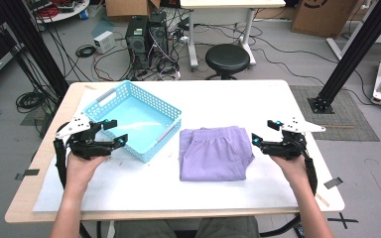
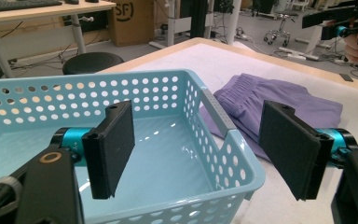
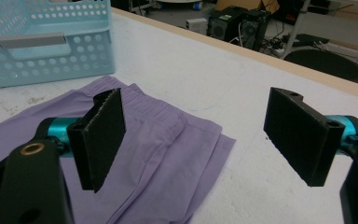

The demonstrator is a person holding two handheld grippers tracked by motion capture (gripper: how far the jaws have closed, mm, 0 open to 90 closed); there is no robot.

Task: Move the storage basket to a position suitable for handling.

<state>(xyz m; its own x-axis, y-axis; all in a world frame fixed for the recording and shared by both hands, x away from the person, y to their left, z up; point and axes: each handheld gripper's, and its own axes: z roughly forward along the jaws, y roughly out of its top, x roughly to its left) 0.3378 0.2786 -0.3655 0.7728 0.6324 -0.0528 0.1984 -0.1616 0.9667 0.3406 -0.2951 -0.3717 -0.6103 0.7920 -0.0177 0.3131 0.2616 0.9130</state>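
Status: approach phase. The folded purple shorts [image 1: 214, 152] lie flat on the counter [image 1: 258, 99], at its centre, just beside the right corner of the light-blue perforated basket [image 1: 164, 116]; cloth and basket are close but whether they touch cannot be told. The basket is empty.

Left tongs [image 1: 114, 133]: jaws spread wide, holding nothing, hovering at the near-left wall of the basket. In the left gripper view the left tongs [image 2: 200, 151] straddle the basket's near corner, with the shorts [image 2: 279, 100] lying beyond it.

Right tongs [image 1: 265, 133]: jaws spread wide, holding nothing, positioned at the right edge of the shorts. In the right gripper view the right tongs [image 3: 200, 140] look across the garment [image 3: 168, 149] toward the basket [image 3: 51, 46], above the cloth and not in contact with it.

Judged step: pre-grasp, with the likely goal of moving the shorts into the basket.

Next move calls for:
1. Lower the right tongs onto the right edge of the folded stack
2. Close across all layers, so that the fold does not open on lifting
3. Bring the left tongs over to the left edge for a two-point lift, if the fold is to be kept
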